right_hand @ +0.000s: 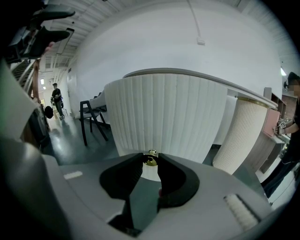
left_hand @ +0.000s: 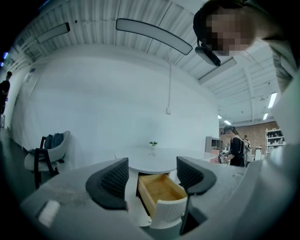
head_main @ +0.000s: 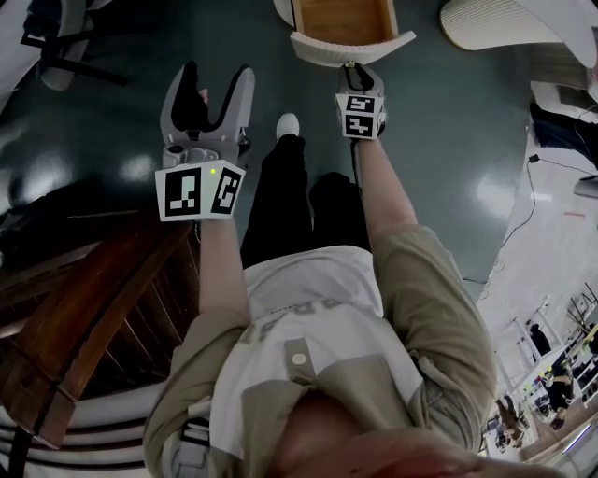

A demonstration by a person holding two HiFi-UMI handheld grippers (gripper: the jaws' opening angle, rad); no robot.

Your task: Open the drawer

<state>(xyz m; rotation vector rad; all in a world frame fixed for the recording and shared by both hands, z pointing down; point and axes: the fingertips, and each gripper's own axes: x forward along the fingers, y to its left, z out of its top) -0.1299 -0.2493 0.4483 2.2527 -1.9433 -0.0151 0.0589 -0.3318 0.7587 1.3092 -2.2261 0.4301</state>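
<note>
The drawer (head_main: pixel 346 23) stands pulled out from under a round white table (left_hand: pixel 154 159); its ribbed white curved front (right_hand: pixel 168 117) faces me and its wooden inside (left_hand: pixel 159 190) shows. My right gripper (right_hand: pixel 150 160) is shut on the small brass knob (right_hand: pixel 150 159) at the front's lower middle; in the head view that right gripper (head_main: pixel 353 70) reaches the drawer front (head_main: pixel 350 51). My left gripper (head_main: pixel 213 89) hangs open and apart from the drawer, nothing between its fingers. In the left gripper view, the left gripper (left_hand: pixel 152 176) frames the drawer from a distance.
A dark wooden stair or bench (head_main: pixel 84 308) lies at lower left. A chair (left_hand: pixel 44 157) with a bag stands left of the table, another dark chair (right_hand: pixel 91 117) beside the drawer. A person (left_hand: pixel 236 150) stands at the right. The floor (head_main: pixel 448 149) is dark green.
</note>
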